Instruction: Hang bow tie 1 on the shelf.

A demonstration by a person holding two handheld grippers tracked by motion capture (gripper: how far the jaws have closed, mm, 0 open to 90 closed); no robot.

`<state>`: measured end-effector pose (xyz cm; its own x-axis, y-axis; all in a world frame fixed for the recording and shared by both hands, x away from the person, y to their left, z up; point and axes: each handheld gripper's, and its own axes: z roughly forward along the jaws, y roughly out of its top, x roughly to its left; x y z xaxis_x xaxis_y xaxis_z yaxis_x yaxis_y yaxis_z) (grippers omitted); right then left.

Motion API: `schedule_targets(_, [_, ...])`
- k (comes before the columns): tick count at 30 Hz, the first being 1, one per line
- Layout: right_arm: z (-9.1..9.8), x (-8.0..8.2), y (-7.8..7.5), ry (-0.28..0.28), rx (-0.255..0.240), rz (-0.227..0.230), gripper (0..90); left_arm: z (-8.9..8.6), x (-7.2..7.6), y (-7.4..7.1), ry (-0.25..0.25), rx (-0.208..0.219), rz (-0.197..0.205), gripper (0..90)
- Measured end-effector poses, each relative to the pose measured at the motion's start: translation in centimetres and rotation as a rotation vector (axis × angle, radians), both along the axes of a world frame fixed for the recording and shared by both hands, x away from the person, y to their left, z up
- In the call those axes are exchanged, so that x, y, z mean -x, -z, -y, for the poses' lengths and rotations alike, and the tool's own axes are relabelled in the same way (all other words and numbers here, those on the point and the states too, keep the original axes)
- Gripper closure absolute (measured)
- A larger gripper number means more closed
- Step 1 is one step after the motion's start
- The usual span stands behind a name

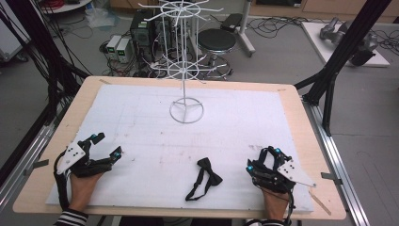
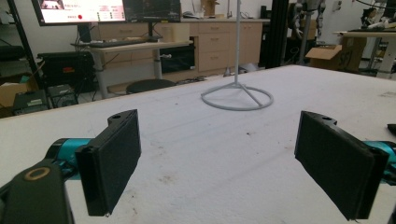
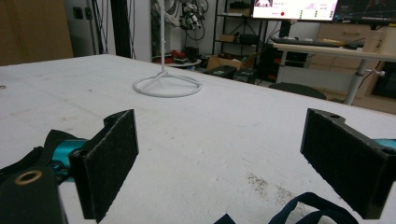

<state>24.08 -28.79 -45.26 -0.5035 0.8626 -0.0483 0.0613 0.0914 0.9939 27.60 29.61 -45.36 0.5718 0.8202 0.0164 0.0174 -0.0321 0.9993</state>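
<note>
Bow tie (image 1: pixel 205 178) lies between grippers; white rack (image 1: pixel 186 61) well beyond.

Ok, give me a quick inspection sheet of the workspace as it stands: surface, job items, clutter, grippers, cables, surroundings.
Surface: white mat on wooden table, faint stains.
Job's things: black bow tie with strap lies flat near front edge; white wire rack upright at the back.
Clutter: wooden stick at front right corner.
Grippers: left gripper open, nothing between jaws; right gripper open, nothing between jaws, beside the bow tie.
Cables: bundles on floor behind the table.
Surroundings: stool, computer boxes, black frame posts.
</note>
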Motion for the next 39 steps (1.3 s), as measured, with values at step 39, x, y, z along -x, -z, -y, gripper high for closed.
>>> schedule_targets(39, [0.6,-0.1,-1.3,0.013,-0.026,-0.026,10.4,-0.1,0.1,0.0,-0.006,0.011,0.007,15.2])
